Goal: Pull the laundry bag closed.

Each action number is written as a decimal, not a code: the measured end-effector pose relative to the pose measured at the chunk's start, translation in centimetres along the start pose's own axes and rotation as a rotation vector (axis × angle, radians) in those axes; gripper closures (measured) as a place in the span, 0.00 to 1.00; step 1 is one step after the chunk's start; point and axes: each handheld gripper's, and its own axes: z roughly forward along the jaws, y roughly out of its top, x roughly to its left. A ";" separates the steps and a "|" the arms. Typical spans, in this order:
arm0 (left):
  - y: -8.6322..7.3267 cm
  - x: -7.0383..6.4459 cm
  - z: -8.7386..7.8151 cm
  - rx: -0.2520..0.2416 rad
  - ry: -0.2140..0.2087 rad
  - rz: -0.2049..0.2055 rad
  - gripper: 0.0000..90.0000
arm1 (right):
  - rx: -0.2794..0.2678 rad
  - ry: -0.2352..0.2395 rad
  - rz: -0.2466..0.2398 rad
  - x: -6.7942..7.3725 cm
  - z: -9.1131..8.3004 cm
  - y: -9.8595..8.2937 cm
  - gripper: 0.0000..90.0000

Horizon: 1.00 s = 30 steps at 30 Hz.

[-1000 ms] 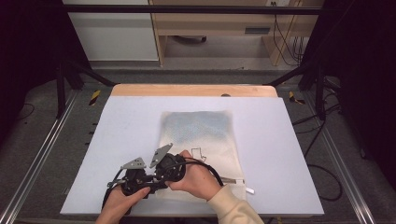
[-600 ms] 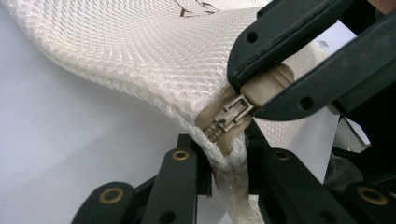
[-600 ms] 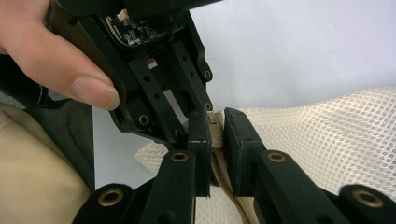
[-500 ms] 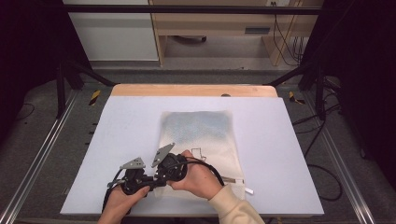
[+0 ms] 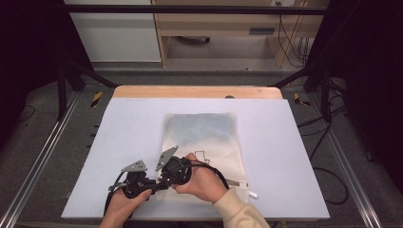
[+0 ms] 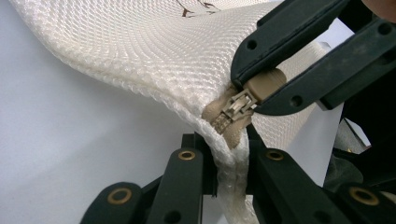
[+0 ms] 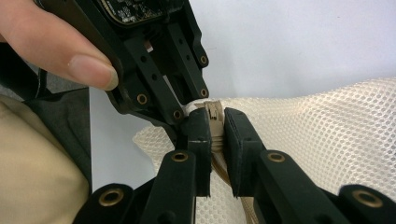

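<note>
The black two-jaw left gripper [image 5: 142,186] and right gripper [image 5: 167,176] each carried a grey three-cornered plate, brass-ringed screw holes and looping black cable; a cream knit sleeve [image 5: 240,211] covered one forearm.

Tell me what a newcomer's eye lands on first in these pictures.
First, the two claws meeting at the near-left corner of the white mesh laundry bag on the pale table. The right claw is shut on the tan zipper pull, while the left claw pinches the bag's edge just beside it. A blue-grey item shows faintly through the bag's far half.
</note>
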 end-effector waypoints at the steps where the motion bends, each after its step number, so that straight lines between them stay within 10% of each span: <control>1: 0.0 0.0 0.0 0.001 0.001 0.000 0.92 | 0.003 0.000 -0.002 0.0 0.0 0.0 0.91; 30: 0.1 -0.1 -0.2 0.002 0.022 0.016 0.93 | 0.070 -0.013 -0.013 -0.4 -0.3 -0.9 0.91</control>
